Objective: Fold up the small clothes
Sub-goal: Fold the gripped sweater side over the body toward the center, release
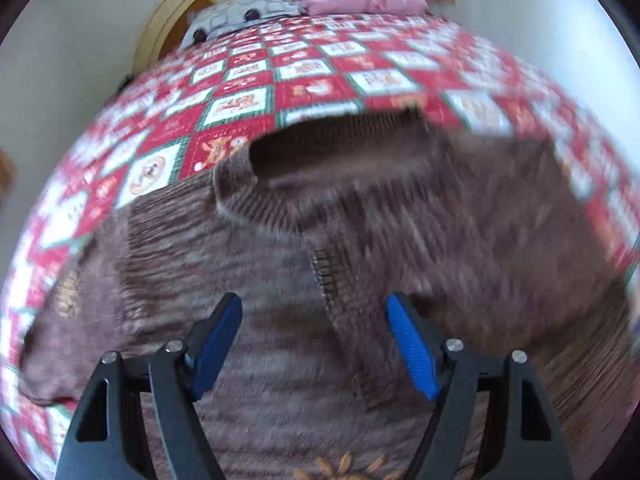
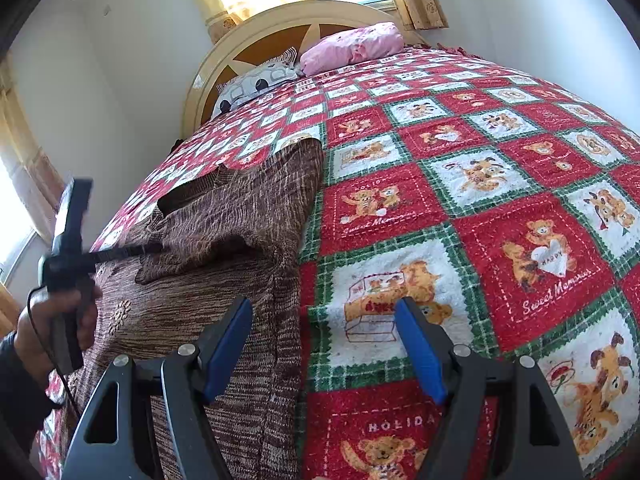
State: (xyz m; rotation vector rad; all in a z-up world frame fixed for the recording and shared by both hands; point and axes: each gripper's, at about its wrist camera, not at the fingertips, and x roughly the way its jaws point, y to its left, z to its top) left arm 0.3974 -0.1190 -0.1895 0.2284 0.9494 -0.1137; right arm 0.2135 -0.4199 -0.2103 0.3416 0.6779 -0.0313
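A brown knit sweater [image 1: 280, 264] lies spread on the bed, neck opening [image 1: 328, 144] toward the headboard; one sleeve [image 1: 420, 248] is folded across its body. My left gripper [image 1: 314, 304] is open just above the sweater's middle, holding nothing. In the right wrist view the sweater [image 2: 224, 248] lies at the left with its right side folded in along a straight edge. My right gripper [image 2: 324, 308] is open and empty over that edge and the bedspread. The left gripper [image 2: 152, 250] shows there, held in a hand, its tip at the sweater; its jaws are hard to make out.
A red, white and green teddy-bear bedspread [image 2: 460, 208] covers the bed. A patterned pillow [image 2: 256, 84] and a pink pillow [image 2: 352, 46] lie at the cream headboard [image 2: 280, 24]. White walls and curtained windows surround the bed.
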